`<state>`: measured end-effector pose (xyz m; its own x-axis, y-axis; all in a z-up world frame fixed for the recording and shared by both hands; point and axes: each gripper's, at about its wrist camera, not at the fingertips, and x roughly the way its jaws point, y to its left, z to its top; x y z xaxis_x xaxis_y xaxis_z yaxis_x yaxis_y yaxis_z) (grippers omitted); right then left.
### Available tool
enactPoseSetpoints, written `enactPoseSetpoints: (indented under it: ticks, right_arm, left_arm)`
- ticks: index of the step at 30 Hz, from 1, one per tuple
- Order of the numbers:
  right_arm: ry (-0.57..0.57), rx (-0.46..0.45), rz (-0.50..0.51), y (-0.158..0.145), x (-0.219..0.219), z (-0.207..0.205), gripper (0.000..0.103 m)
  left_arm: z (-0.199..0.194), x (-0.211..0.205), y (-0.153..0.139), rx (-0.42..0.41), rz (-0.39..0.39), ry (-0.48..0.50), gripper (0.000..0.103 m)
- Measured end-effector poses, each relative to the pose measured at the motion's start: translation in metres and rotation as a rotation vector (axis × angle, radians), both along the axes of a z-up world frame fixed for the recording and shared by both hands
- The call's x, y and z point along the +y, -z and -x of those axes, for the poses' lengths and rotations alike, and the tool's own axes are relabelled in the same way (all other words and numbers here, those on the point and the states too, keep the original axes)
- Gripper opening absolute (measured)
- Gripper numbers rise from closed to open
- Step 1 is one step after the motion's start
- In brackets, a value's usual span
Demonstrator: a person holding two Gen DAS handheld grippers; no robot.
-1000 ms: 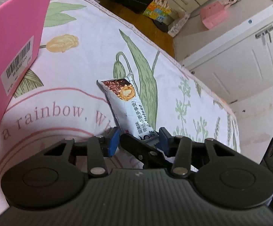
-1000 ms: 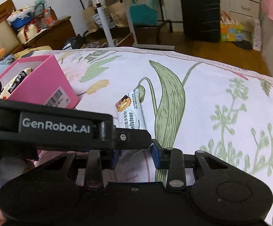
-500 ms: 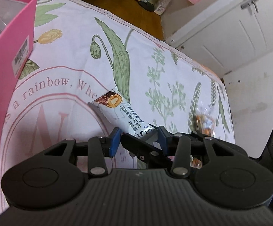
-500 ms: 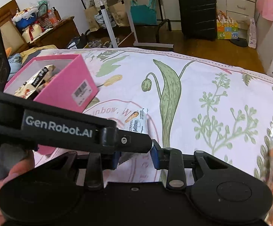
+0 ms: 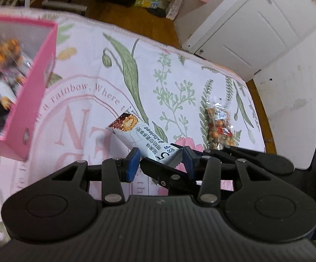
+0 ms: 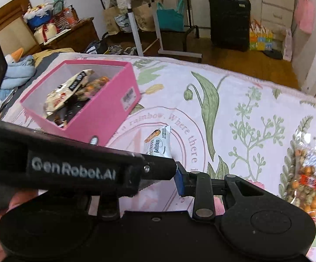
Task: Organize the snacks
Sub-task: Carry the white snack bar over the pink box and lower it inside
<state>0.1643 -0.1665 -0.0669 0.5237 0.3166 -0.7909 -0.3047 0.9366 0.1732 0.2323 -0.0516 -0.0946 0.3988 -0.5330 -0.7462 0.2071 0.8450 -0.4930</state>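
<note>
Risk, left wrist view: white snack bar (image 5: 140, 139) is pinched only by its end in both the left hand-held gripper (image 5: 161, 161) & right hand-held gripper (image 6: 158, 174), above the bedspread (image 5: 179, 76); thin hold, wrapper could slip. Right wrist view: bar hangs short of pink box (image 6: 105, 111), so a drop lands outside.

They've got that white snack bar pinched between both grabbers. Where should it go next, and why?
Probably carry the snack bar over the pink box and let go. Both the left gripper and right gripper hold it above the cloth, and the box already holds other snacks.
</note>
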Motion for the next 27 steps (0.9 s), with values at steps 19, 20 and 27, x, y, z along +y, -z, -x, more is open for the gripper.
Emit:
enactPoseSetpoints:
  ticks: [19,20,27]
  right_arm:
    - [-0.178,-0.158,-0.009,-0.06,0.104,-0.021,0.038]
    - [-0.191,-0.164,-0.019,-0.057,0.111,-0.026,0.038]
    - [-0.256,-0.121,-0.108,-0.023,0.145,-0.057,0.038]
  left_arm:
    - [0.013,0.114,-0.073,-0.203,-0.016,-0.15,0.041]
    - [0.01,0.122,-0.071,-0.205,-0.024,-0.166,0.041]
    - [-0.008,0.156,-0.047,-0.18,-0.088,-0.268,0.041]
